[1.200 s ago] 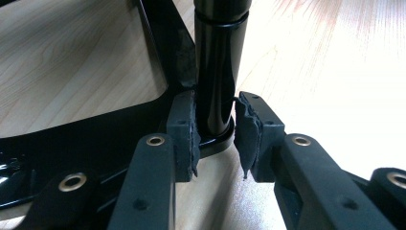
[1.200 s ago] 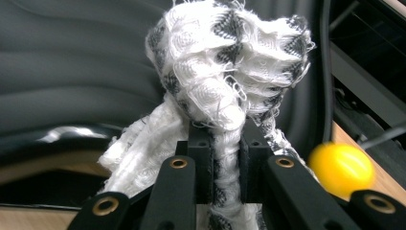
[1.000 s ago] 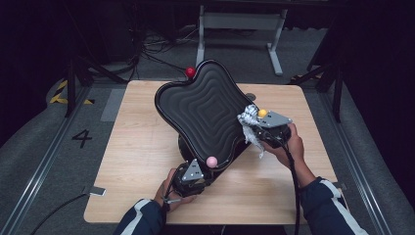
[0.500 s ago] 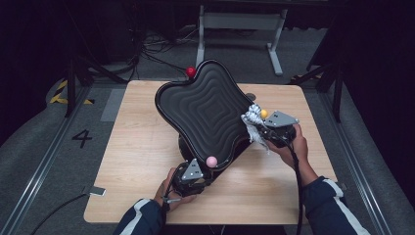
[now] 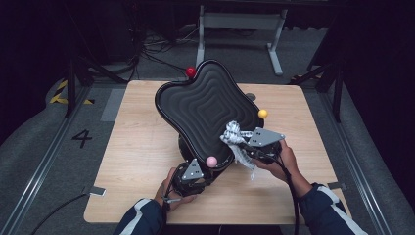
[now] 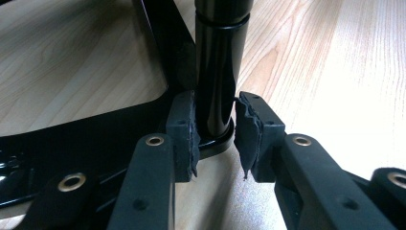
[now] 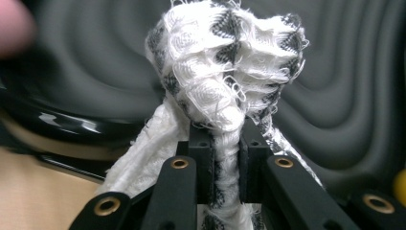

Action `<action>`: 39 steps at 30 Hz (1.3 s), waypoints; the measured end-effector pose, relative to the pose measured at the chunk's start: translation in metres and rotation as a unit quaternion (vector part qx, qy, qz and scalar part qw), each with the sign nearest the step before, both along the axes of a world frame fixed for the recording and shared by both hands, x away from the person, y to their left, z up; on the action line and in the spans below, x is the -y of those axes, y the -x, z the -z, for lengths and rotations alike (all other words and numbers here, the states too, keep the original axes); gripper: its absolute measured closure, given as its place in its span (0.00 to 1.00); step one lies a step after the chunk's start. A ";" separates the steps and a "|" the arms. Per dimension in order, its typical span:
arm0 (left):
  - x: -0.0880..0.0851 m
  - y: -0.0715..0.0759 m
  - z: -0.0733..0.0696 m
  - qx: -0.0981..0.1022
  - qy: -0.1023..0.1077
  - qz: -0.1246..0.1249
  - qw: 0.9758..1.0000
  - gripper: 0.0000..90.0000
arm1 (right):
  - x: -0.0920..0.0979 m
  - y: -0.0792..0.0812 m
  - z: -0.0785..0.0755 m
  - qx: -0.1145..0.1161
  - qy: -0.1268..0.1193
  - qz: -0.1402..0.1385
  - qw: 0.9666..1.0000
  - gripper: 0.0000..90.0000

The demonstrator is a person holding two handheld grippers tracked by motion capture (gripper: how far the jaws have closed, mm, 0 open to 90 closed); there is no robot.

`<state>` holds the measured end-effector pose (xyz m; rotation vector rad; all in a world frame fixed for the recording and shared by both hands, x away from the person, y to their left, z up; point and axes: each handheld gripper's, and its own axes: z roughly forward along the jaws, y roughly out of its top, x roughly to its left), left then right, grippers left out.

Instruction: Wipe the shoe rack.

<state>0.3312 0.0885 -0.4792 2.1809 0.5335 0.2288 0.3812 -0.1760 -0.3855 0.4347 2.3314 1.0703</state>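
A black ribbed chair seat (image 5: 205, 110) stands tilted on the wooden table (image 5: 142, 147). My right gripper (image 5: 244, 147) is shut on a bunched white-and-black cloth (image 5: 234, 136) that rests against the seat's lower right part. In the right gripper view the cloth (image 7: 225, 62) bulges above the right gripper (image 7: 225, 143), with the ribbed seat (image 7: 344, 72) behind it. My left gripper (image 5: 197, 166) reaches under the seat's near edge. In the left gripper view the left gripper (image 6: 215, 129) is shut on the black post (image 6: 218, 72), one pad (image 6: 184, 124) on each side, just above the post's foot.
Small balls sit at the seat's rim: red (image 5: 190, 72) at the far edge, yellow (image 5: 263, 113) on the right, pink (image 5: 211, 161) at the near edge. A black base frame (image 6: 95, 129) lies on the table by the post. Metal stands and cables are on the floor beyond the table.
My right gripper has slid the cloth over the seat, toward the near edge and slightly left. The left gripper and the seat have stayed put.
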 end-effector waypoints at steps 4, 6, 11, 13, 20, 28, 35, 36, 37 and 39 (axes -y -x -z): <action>0.000 0.001 0.000 -0.001 0.000 0.001 1.000 0.76 | -0.011 0.011 -0.003 0.006 -0.004 -0.021 1.000 0.89; 0.000 0.000 0.000 -0.001 -0.002 0.004 1.000 0.76 | -0.016 0.017 -0.005 0.002 -0.010 -0.036 0.999 0.89; 0.001 0.000 0.000 0.002 0.000 0.005 1.000 0.75 | -0.029 0.032 -0.006 -0.025 -0.017 -0.076 0.997 0.89; 0.000 0.000 0.000 -0.001 0.002 0.005 1.000 0.75 | -0.033 0.037 -0.006 -0.027 -0.014 -0.082 0.996 0.89; -0.001 -0.003 0.000 -0.012 0.008 0.008 1.000 0.75 | -0.030 0.032 -0.005 -0.028 -0.019 -0.080 0.996 0.89; -0.001 -0.002 0.000 -0.006 0.003 0.010 1.000 0.75 | -0.016 0.020 -0.005 -0.011 -0.021 -0.030 0.999 0.89; -0.001 0.000 0.000 0.002 -0.002 0.008 1.000 0.75 | 0.014 -0.010 0.006 -0.003 0.007 0.044 0.999 0.89; -0.001 0.000 -0.001 0.003 -0.005 0.008 1.000 0.75 | 0.019 -0.013 0.006 -0.004 0.006 0.052 0.999 0.89; -0.001 0.001 0.000 0.005 -0.002 0.008 1.000 0.75 | 0.024 -0.015 0.005 -0.006 0.003 0.056 0.998 0.89; 0.000 0.001 0.000 0.006 -0.003 0.007 1.000 0.75 | 0.032 -0.017 0.005 0.000 0.008 0.069 0.998 0.89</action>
